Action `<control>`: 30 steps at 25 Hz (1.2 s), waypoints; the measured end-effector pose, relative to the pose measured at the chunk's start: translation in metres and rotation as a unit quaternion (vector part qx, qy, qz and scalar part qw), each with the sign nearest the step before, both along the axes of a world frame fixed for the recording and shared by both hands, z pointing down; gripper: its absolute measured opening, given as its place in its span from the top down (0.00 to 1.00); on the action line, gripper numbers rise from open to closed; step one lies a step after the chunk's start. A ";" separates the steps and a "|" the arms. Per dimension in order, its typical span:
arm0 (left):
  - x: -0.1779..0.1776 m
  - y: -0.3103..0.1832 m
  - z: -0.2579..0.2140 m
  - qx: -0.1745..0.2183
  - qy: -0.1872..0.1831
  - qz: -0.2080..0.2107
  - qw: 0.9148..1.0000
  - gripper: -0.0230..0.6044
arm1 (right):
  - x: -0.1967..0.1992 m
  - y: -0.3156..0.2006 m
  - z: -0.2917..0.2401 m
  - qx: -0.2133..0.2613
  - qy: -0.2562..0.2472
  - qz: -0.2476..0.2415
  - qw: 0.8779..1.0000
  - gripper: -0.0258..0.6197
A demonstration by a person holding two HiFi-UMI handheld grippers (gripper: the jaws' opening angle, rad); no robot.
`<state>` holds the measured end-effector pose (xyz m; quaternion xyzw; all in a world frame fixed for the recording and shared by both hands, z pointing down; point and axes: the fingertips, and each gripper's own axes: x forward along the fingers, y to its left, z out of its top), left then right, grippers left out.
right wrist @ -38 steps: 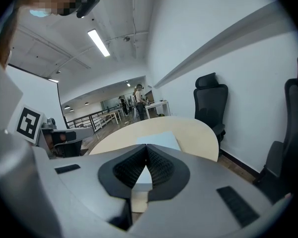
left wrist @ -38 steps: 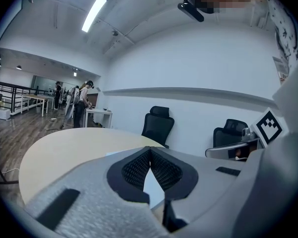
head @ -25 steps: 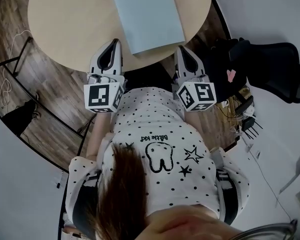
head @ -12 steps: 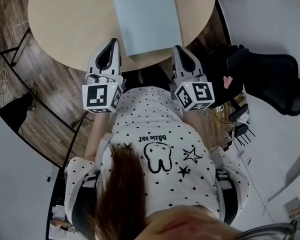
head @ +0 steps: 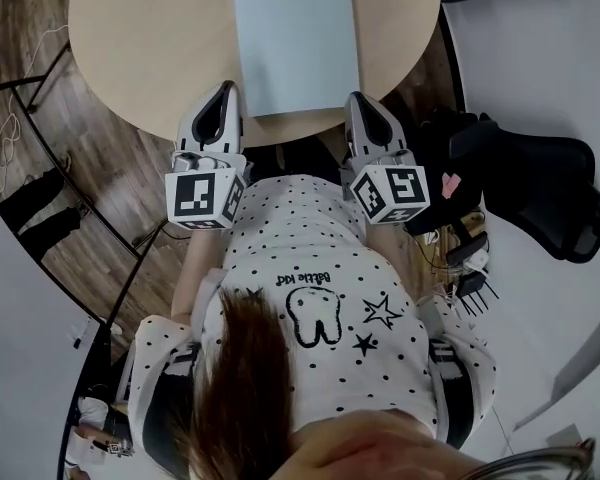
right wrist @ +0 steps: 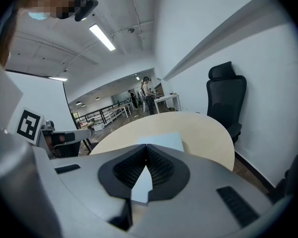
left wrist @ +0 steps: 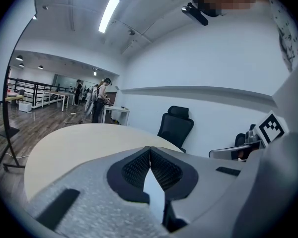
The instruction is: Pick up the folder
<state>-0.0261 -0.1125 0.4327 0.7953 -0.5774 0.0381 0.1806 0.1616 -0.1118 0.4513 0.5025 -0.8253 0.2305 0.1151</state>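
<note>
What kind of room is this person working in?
Probably an open-plan office or lab: a round wooden table with a pale blue folder on it, a black office chair, and people standing at desks farther back.

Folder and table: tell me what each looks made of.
Folder: probably thin card or plastic, pale blue with a matte look. It lies flat, evenly coloured, with no glare. Table: likely laminate or veneer, light beige, smooth and matte. The tone is uniform and no grain shows.

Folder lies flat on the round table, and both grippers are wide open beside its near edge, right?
No: the left gripper and right gripper are both shut, jaws together with nothing between, as each gripper view shows. The folder does lie flat on the table.
</note>
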 end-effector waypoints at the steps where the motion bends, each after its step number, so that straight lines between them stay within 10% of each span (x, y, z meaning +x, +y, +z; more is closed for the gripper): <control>1: 0.000 0.001 0.000 -0.001 -0.001 -0.002 1.000 0.94 | 0.000 -0.001 0.000 0.000 -0.002 -0.003 1.000 0.95; 30: 0.009 -0.043 0.002 -0.003 0.026 -0.020 0.999 0.93 | 0.031 -0.051 -0.002 0.019 -0.019 -0.023 0.999 0.85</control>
